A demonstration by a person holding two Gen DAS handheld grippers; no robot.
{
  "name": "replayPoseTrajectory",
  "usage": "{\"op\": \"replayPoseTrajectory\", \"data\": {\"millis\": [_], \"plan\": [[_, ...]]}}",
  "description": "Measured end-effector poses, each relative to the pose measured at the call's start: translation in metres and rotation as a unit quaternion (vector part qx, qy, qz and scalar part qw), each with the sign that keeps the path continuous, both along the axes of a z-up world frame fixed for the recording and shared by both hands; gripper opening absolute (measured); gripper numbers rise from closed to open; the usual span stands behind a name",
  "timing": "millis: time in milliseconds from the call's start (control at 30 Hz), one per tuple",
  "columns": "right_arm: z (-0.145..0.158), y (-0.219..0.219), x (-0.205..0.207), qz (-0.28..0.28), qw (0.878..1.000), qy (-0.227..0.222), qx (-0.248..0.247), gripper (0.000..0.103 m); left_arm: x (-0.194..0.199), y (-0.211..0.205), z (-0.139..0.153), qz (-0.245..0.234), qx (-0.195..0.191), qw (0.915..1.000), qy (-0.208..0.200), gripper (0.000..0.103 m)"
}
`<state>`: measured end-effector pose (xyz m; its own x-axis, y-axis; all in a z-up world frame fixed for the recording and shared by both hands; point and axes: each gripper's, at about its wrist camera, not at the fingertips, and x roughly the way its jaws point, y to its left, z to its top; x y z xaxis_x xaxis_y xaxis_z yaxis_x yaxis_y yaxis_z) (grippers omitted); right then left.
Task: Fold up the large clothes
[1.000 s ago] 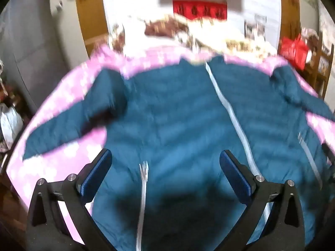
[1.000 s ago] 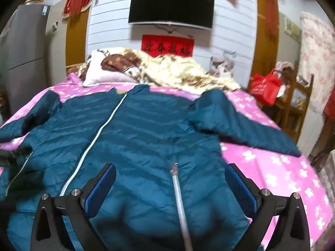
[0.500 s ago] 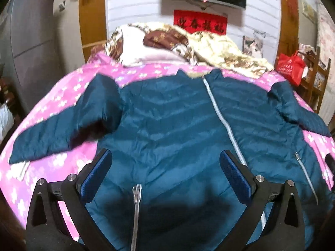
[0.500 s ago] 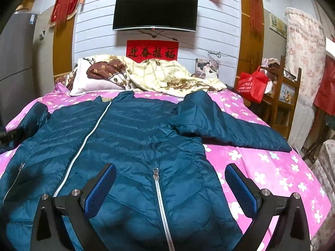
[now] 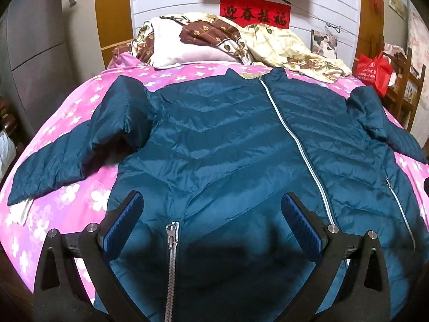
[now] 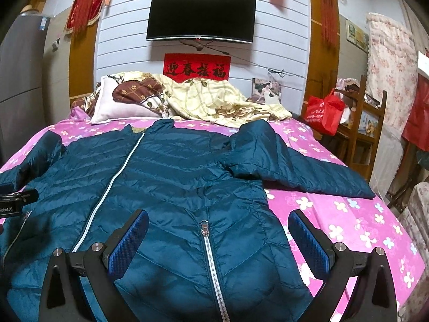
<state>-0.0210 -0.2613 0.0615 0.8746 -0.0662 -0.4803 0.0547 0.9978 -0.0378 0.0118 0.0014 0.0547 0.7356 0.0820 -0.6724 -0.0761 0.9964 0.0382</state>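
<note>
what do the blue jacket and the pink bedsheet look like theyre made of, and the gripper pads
Jacket: likely thin nylon or polyester shell over padding, given its slight sheen and quilted chevron stitching. Pink sheet: matte woven fabric, probably cotton or a blend, with printed flowers. Pads on the right gripper: blue, finely textured, seemingly rubber on black plastic fingers.

Pretty clearly someone's bedroom at home: bed with a pink flowered sheet (image 6: 348,214), pillow (image 6: 118,107) and rumpled quilt (image 6: 214,102) at 12 o'clock, wall-mounted TV (image 6: 201,16) above, red New Year banner (image 6: 197,67), wooden shelf (image 6: 367,123) at 2 o'clock.
</note>
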Motion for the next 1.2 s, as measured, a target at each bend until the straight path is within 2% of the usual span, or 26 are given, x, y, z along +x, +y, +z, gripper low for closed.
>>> {"op": "replayPoseTrajectory", "data": {"millis": [400, 800, 1133, 1200], "plan": [[0.001, -0.004, -0.002, -0.012, 1.0, -0.009, 0.0, 0.103, 0.002, 0.002, -0.001, 0.005, 0.008, 0.9999, 0.005, 0.103], [0.002, -0.008, -0.003, -0.016, 1.0, -0.019, 0.0, 0.103, 0.003, 0.005, -0.003, 0.004, 0.001, 1.0, 0.003, 0.103], [0.002, -0.01, -0.002, -0.015, 1.0, -0.018, 0.002, 0.103, 0.003, 0.003, -0.005, 0.007, 0.018, 0.9997, 0.012, 0.103], [0.002, -0.009, -0.002, -0.016, 1.0, -0.018, 0.0, 0.103, 0.002, 0.005, -0.005, 0.007, 0.006, 0.9999, 0.008, 0.103]]}}
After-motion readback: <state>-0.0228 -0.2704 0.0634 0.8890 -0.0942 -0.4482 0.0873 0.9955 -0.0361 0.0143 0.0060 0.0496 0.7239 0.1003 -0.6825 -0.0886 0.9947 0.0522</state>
